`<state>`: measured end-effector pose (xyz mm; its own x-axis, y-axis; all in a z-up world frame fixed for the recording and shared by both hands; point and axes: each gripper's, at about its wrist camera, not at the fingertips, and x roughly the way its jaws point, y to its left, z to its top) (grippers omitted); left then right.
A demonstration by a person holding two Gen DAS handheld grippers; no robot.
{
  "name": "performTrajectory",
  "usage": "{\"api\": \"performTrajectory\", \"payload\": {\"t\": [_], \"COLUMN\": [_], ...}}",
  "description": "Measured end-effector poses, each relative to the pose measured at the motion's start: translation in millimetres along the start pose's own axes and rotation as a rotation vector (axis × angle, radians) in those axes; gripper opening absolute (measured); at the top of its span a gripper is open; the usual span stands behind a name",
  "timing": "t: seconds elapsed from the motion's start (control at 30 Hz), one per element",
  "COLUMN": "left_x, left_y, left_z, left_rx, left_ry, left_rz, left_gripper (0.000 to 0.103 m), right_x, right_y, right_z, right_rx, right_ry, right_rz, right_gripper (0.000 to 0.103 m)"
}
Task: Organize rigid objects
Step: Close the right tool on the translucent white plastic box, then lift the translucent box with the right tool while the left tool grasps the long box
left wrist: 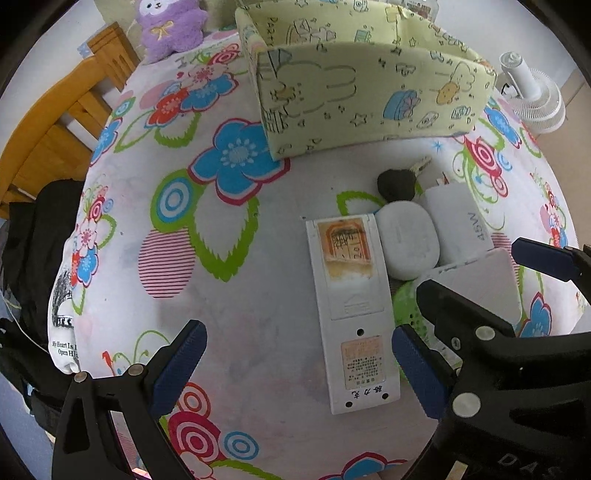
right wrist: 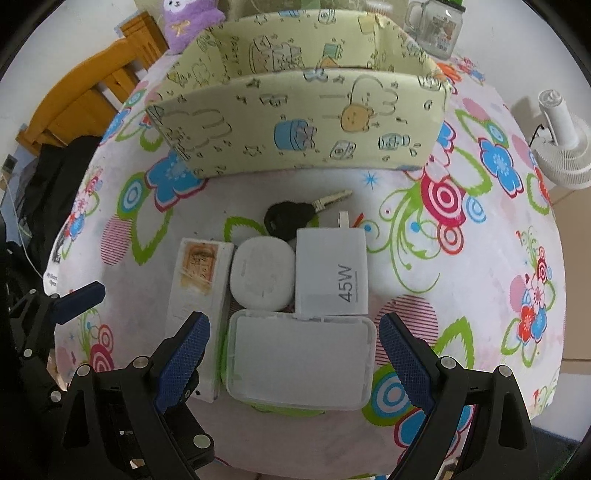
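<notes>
Clutter sits in a tight cluster on the flowered cloth [right wrist: 461,280], and we place everything from the remote [left wrist: 351,314], which lies face down with its label side up.

Just right of the remote's far half lies the rounded white case [right wrist: 263,273], touching or nearly touching it. Right of that case stands the charger [right wrist: 332,273] marked 45W, its prongs pointing away from us. Beyond the case and charger, farther from us than the remote's far end, lies the black-headed key [right wrist: 291,218], blade pointing right. Right of the remote's near half lies the clear plastic box [right wrist: 299,360], its far edge against the case and charger; something green shows under it, and we cannot tell what.

Well beyond the remote stands the open yellow-green bin [right wrist: 295,122], with a purple plush [left wrist: 170,26] behind it to the left and a glass mug [right wrist: 432,26] behind it to the right. A white fan [right wrist: 561,147] stands off the cloth, far to the right.

Our left gripper [left wrist: 297,369] hangs over the remote's near end, fingers spread wide on either side, gripping nothing. Our right gripper [right wrist: 293,362] hangs over the plastic box, fingers likewise spread, one above the remote's edge and one past the box's right side, not pressing it.
</notes>
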<state>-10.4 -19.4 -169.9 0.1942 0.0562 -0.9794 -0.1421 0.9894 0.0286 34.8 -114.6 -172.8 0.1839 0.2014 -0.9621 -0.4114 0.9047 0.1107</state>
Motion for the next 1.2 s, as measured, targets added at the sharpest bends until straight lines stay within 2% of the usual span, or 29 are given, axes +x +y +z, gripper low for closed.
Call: {"api": "performTrajectory", "payload": {"t": [0.27,0.37,0.6,0.97,1.03,1.1,1.2], "left_x": [7,8,19,32,34,41,42], "left_y": [-2,-6,-9,-5,-5,-6,-6], "left_z": [-3,-2,5,42,46,48,49], "left_rx": [0.010,0.019,0.021,-0.007,-0.019,-0.035,-0.049], "left_ry": [0.015,0.021,0.032,0.023,0.025,0.059,0.053], "left_rz": [-0.018,-0.017,-0.001,0.018,0.026,0.019,0.020], "left_gripper": [0.102,0.102,0.102,0.100,0.097,0.093,0.091], "right_x": [15,17,14,10,10,8,7], "right_y": [-8,-12,-16,-38,-43,-49,-54], "right_z": [-4,-4,-4,3,3,2,0], "right_rx": [0.064,0.084,0.085,0.131,0.139,0.140,0.140], "right_ry": [0.071,0.092,0.080,0.079,0.077,0.078,0.079], "right_rz": [0.019,0.037,0.024,0.020,0.014,0.009,0.003], "right_gripper": [0.095,0.090,0.089,0.089,0.089,0.089,0.089]}}
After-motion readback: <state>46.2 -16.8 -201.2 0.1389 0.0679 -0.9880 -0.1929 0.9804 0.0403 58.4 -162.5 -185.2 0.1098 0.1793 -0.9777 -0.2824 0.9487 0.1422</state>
